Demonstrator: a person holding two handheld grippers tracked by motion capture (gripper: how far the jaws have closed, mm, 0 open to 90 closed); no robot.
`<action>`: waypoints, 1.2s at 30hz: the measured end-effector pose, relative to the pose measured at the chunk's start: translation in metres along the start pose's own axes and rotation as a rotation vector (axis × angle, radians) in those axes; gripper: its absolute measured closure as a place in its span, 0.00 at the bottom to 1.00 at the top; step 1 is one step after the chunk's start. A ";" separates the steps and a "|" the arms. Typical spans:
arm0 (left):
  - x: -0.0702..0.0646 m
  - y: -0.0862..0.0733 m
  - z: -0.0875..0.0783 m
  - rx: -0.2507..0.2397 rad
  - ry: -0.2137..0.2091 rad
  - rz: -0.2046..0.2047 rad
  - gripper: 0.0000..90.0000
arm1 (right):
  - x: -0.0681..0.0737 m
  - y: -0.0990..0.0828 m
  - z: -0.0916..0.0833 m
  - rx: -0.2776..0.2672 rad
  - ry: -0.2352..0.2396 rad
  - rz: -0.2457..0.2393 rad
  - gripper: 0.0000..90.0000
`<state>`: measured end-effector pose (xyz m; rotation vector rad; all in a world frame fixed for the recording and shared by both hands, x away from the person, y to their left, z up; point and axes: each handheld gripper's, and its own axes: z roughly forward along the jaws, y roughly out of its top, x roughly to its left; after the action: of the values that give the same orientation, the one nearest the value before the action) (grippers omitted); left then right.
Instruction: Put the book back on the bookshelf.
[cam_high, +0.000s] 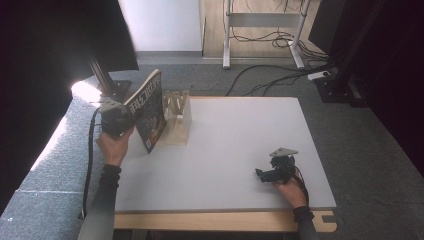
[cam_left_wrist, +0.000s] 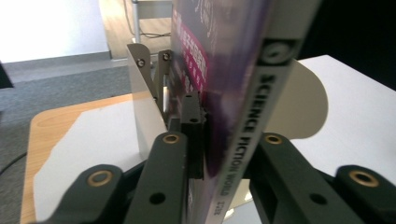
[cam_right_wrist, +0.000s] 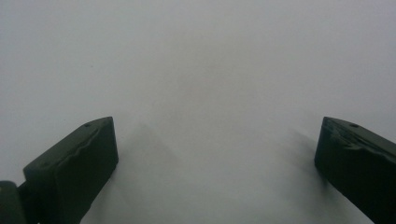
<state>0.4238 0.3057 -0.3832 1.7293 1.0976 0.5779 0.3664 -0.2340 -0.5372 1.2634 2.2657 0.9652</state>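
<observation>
Since the magazine (cam_high: 149, 111) is thin and floppy, we clamp our left gripper (cam_high: 116, 119) near its spine, while our right gripper (cam_high: 276, 170) rests with jaws apart.

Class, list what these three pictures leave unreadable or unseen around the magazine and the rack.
- Magazine cover: too small in the high view, blurred in the left gripper view.
- Wooden rack: its slots sit behind the magazine.
- Left gripper: its fingers are hidden by the magazine in the high view.

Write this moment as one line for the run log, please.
left gripper: shut on magazine, held upright beside wooden rack | right gripper: open, holding nothing, low over white table
</observation>
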 end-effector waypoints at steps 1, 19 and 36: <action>0.001 0.000 0.000 0.001 -0.001 -0.010 0.87 | 0.000 0.000 0.000 0.000 0.000 0.000 0.00; 0.012 -0.003 -0.031 -0.028 -0.093 -0.004 0.16 | 0.000 0.000 0.000 -0.002 0.000 -0.003 0.00; -0.034 -0.016 -0.066 0.038 -0.174 0.113 0.00 | 0.000 0.001 0.000 -0.001 0.000 -0.002 0.00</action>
<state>0.3501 0.3092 -0.3670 1.8464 0.8978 0.4684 0.3669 -0.2337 -0.5367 1.2600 2.2660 0.9656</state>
